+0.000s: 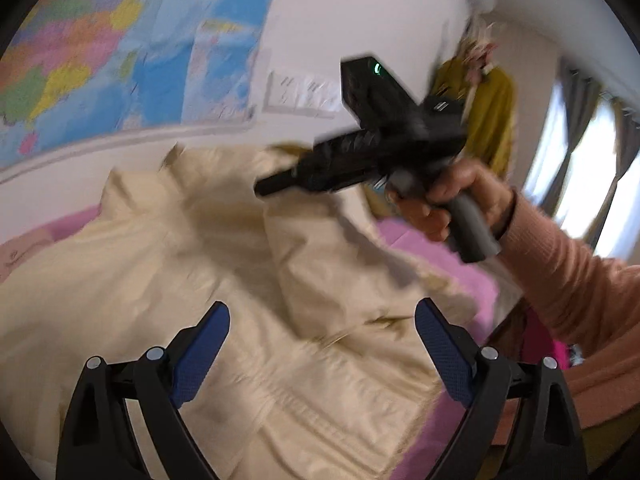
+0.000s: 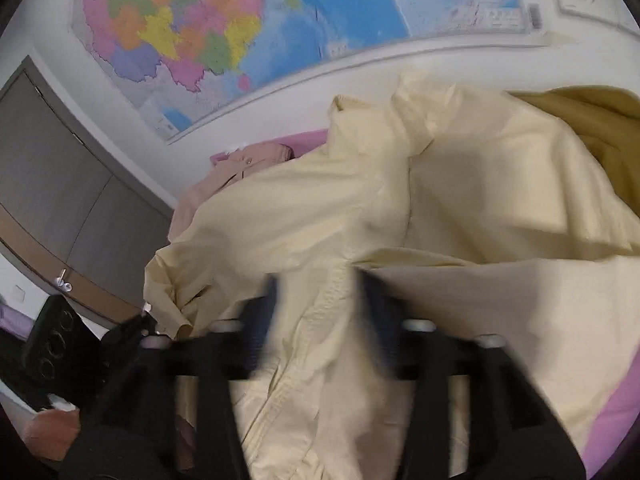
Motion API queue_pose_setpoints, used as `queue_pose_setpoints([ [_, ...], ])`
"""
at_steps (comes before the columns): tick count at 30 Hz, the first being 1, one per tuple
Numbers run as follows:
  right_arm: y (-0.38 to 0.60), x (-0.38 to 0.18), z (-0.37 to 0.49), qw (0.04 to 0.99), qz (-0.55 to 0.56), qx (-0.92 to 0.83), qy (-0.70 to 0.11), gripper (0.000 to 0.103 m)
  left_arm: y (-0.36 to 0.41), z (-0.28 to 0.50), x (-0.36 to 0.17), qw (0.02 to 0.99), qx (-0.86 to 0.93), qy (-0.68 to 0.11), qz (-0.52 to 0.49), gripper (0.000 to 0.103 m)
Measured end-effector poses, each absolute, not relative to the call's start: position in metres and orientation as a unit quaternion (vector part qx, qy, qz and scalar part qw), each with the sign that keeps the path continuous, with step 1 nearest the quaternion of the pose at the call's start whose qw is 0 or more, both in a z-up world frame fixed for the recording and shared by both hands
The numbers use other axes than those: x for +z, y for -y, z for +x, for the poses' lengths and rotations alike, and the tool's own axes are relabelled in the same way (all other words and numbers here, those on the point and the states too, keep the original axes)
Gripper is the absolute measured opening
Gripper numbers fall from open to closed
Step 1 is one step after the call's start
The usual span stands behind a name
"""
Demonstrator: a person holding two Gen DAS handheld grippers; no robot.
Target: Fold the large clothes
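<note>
While the cream jacket (image 1: 224, 280) is lying lengthwise ahead, the right hand-held gripper (image 2: 320, 312), jaws apart around nothing, is hovering nearer than the empty, wide-open left hand-held gripper (image 1: 322, 336).

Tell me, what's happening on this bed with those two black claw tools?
A person is folding a big cream jacket spread over a pink bedsheet, holding a claw tool in each hand. The left gripper hovers open above the jacket, holding nothing. The right gripper is over the cloth with its jaws apart and nothing clamped, as far as the blur shows. The jacket is still rumpled, not neatly folded.
</note>
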State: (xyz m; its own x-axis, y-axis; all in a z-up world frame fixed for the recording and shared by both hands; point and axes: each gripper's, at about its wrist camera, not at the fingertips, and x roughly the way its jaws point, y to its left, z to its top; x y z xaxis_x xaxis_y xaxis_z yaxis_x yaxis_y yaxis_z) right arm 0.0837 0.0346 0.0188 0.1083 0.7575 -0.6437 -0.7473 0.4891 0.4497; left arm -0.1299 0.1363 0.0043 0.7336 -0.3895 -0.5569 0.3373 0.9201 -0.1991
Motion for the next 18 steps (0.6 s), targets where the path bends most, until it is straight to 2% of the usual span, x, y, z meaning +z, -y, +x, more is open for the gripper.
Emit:
queue_pose_setpoints([
  [2,-0.025,0.018,0.083,0.754,0.002,0.497,-0.429,0.056,-0.134,-0.122,-0.005,0.925,-0.181,-0.333,-0.037,0.09],
  [6,0.037,0.028,0.066,0.794,0.009,0.476,-0.378,0.079,-0.136,-0.11,-0.018,0.915,-0.176,-0.361,-0.045,0.09],
  [8,0.066,0.02,0.056,0.802,0.007,0.466,-0.374,0.082,-0.138,-0.105,-0.019,0.914,-0.175,-0.363,-0.047,0.09],
  [11,0.102,-0.015,0.046,0.786,0.024,0.46,-0.414,0.084,-0.139,-0.099,-0.017,0.915,-0.179,-0.358,-0.051,0.09],
  [13,0.112,-0.044,0.041,0.769,0.036,0.455,-0.448,0.074,-0.139,-0.093,-0.019,0.914,-0.178,-0.362,-0.048,0.09],
  [15,0.115,-0.058,0.039,0.743,0.066,0.484,-0.458,0.039,-0.139,-0.086,-0.021,0.913,-0.174,-0.367,-0.046,0.09],
  [17,0.107,-0.053,0.036,0.735,0.076,0.512,-0.439,0.018,-0.141,-0.084,-0.02,0.913,-0.171,-0.368,-0.049,0.09],
  [18,0.099,-0.043,0.033,0.737,0.072,0.527,-0.417,0.011,-0.143,-0.085,-0.019,0.913,-0.17,-0.367,-0.051,0.09],
])
